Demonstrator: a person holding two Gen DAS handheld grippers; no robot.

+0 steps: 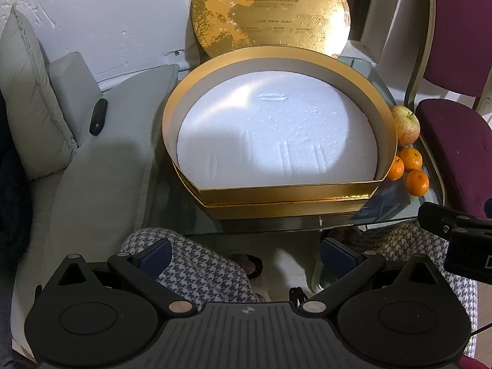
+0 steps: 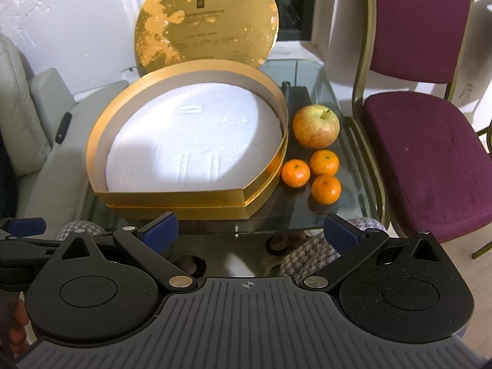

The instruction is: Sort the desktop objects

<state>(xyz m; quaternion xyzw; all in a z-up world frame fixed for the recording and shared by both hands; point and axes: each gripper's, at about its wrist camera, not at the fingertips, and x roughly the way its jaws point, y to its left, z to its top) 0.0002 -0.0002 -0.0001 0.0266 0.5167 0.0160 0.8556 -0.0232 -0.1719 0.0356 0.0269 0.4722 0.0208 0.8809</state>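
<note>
Left wrist view. Gold box [image 1: 276, 190] open on glass table [image 1: 384, 212], centre of frame; shape round with one flat near side, base slightly wider than upper wall. White foam insert [image 1: 276, 132] fills interior, surface dented with short grooves. Gold lid [image 1: 270, 12] propped upright behind box against white wall [image 1: 107, 15]; dark plaque with Chinese characters near top of lid, smaller lines of print below, too small to read. Apple [image 1: 406, 124], red-yellow, just right of box; three mandarins [image 1: 412, 169] clustered nearer, beside box wall. Left gripper [image 1: 246, 255] low at near edge, blue-padded jaws spread wide, nothing between them. Grey sofa cushions [image 1: 30, 98] left; maroon chair [image 1: 455, 123] right. Houndstooth fabric over a person's knees [image 1: 196, 264] below table edge.

Right wrist view. Same gold box [image 2: 178, 198] left of centre, lid [image 2: 209, 18] leaning at far side, print blurred. Apple [image 2: 316, 126] right of box, stem up; mandarins [image 2: 319, 172] in a triangle nearer, apart from the apple, one almost touching box. Right gripper [image 2: 249, 230] at near table edge, jaws fully apart, empty. Maroon chair [image 2: 430, 160] with gold frame right of table.
</note>
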